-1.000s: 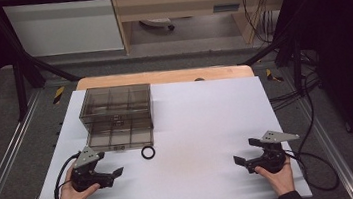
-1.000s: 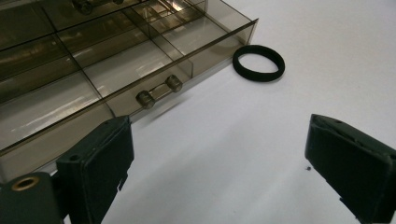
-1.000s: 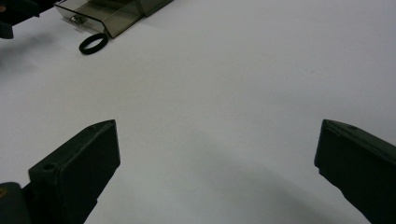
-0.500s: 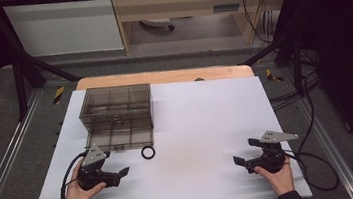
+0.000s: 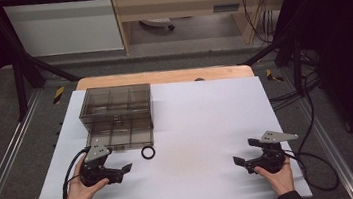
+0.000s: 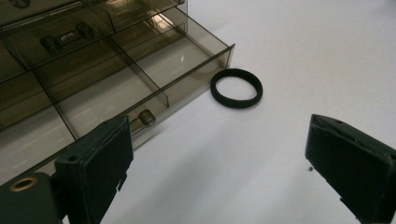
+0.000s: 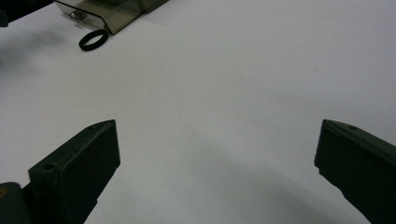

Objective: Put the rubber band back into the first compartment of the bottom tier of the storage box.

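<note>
A smoky clear plastic drawer box (image 5: 114,104) stands at the table's back left, its lowest drawer (image 5: 118,139) pulled out. In the left gripper view that drawer (image 6: 116,79) shows bare compartments and a small knob (image 6: 145,117). A black ring (image 5: 148,152) lies flat on the white tabletop by the drawer's front right corner. My left gripper (image 5: 118,164) is open and empty, just short of the ring (image 6: 236,87), left of it. My right gripper (image 5: 244,152) is open and empty near the front right; the ring (image 7: 93,39) lies far from it.
The white tabletop (image 5: 202,121) stretches wide between the two grippers. A wooden board edge (image 5: 162,76) runs along the back. Metal rails (image 5: 5,159) flank the table, and cables (image 5: 304,90) hang at the right.
My left gripper has crept a little forward and to the right, towards the ring. The right gripper, the ring and the drawer have stayed where they were.
</note>
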Demonstrator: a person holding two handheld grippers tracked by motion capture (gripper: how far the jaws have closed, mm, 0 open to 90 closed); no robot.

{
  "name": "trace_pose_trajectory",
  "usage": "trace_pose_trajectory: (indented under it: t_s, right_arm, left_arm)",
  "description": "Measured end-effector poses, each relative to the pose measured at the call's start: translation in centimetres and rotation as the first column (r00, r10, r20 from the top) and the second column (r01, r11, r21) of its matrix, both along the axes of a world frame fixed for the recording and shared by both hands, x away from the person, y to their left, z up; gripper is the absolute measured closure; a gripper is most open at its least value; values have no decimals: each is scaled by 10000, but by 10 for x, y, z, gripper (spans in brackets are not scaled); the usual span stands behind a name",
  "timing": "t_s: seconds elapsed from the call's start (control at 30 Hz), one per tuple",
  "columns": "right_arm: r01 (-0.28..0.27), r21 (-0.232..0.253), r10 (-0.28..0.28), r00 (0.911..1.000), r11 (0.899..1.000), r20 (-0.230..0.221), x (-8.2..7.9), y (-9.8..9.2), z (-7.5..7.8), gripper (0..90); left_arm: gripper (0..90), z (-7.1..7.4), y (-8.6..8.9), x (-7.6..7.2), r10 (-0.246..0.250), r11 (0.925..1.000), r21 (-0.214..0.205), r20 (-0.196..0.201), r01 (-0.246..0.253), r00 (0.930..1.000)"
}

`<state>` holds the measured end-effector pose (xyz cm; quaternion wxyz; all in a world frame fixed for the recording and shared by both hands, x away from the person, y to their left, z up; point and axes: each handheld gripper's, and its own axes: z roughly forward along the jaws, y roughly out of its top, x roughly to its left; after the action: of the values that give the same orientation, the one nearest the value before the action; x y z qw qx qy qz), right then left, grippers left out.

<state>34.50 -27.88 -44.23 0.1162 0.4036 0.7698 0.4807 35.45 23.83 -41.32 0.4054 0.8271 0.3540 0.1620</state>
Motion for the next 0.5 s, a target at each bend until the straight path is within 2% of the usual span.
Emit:
trace_pose_trajectory:
  t_s: [0.5]
  right_arm:
    - [-27,-23,27,10000,10000,27,0,0,0,7]
  left_arm:
    - [77,9,-18,10,-65,9999,121,-65,66,10000]
